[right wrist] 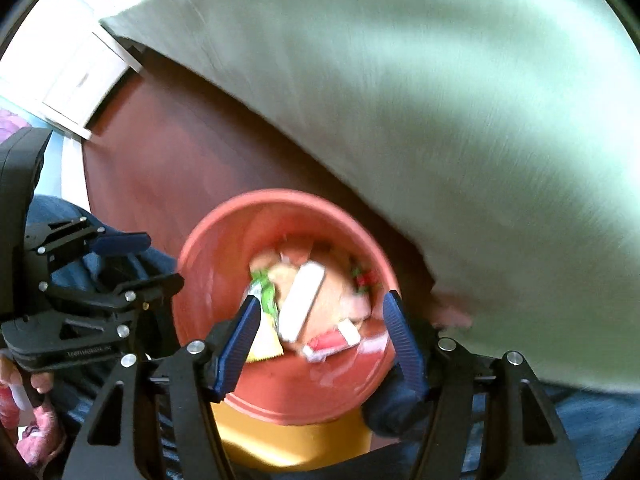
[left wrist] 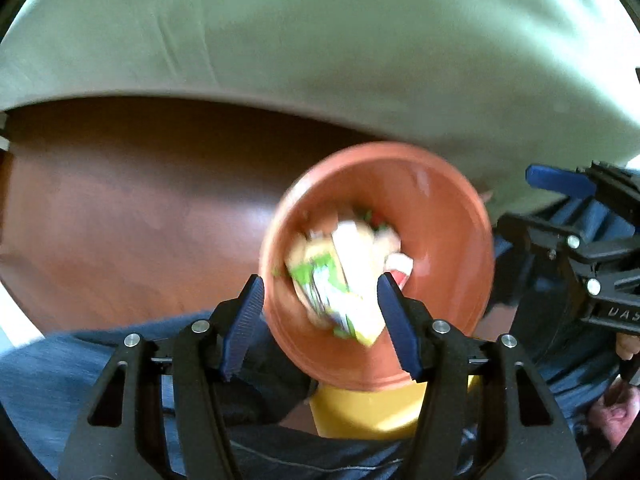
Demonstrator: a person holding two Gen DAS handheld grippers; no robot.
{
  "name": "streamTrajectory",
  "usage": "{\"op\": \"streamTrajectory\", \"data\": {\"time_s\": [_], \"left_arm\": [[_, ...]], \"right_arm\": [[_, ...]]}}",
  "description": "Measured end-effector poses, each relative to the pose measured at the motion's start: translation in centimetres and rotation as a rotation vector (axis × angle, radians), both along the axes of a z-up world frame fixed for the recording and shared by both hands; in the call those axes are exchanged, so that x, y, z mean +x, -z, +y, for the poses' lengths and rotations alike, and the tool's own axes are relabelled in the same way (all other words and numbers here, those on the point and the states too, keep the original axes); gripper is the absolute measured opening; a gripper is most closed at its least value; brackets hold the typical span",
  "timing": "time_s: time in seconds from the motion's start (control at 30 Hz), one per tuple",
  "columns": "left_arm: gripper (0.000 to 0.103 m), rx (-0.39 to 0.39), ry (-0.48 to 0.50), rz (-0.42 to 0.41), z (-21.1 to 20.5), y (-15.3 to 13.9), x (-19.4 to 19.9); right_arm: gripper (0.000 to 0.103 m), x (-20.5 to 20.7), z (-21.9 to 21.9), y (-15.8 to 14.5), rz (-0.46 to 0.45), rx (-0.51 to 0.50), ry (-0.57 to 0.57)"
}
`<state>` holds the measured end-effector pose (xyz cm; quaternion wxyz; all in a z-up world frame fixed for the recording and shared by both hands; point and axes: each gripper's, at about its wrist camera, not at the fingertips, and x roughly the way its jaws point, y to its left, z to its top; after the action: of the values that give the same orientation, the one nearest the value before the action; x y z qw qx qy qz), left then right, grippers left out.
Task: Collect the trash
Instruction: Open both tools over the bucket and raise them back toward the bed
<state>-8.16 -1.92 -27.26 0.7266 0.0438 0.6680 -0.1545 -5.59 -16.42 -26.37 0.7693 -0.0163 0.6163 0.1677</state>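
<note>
A terracotta-coloured bin [left wrist: 444,240] [right wrist: 208,280] stands on the brown floor and holds a blurred heap of trash [left wrist: 348,268] [right wrist: 300,304]: white, green, yellow and red wrappers and paper. My left gripper [left wrist: 320,280] hangs open over the bin, pointing down into it, with nothing pressed between its blue pads. My right gripper [right wrist: 322,298] is open above the same bin, also empty. Each gripper shows at the edge of the other's view, the right one's finger [left wrist: 560,180] and the left one's finger [right wrist: 120,242].
A pale green cloth-covered surface [left wrist: 360,40] [right wrist: 480,120] overhangs the far side of the bin. A yellow object [left wrist: 360,412] [right wrist: 288,444] sits under the bin's near edge. A person's blue-jeaned legs [left wrist: 60,380] are close below. White furniture [right wrist: 72,72] stands at the far left.
</note>
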Motion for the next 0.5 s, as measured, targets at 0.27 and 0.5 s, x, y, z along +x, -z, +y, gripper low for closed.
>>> {"op": "streamTrajectory", "data": {"time_s": [0.27,0.5], "left_arm": [[0.075,-0.029,-0.076,-0.258,1.8,-8.7,3.9],[0.081,-0.056,-0.159,-0.375,3.2,-12.4,7.1]], "right_arm": [[0.068,2.7,-0.5,-8.3,-0.190,0.079,-0.009],[0.075,7.6,-2.0,-13.5,-0.367,0.086,0.042]]}}
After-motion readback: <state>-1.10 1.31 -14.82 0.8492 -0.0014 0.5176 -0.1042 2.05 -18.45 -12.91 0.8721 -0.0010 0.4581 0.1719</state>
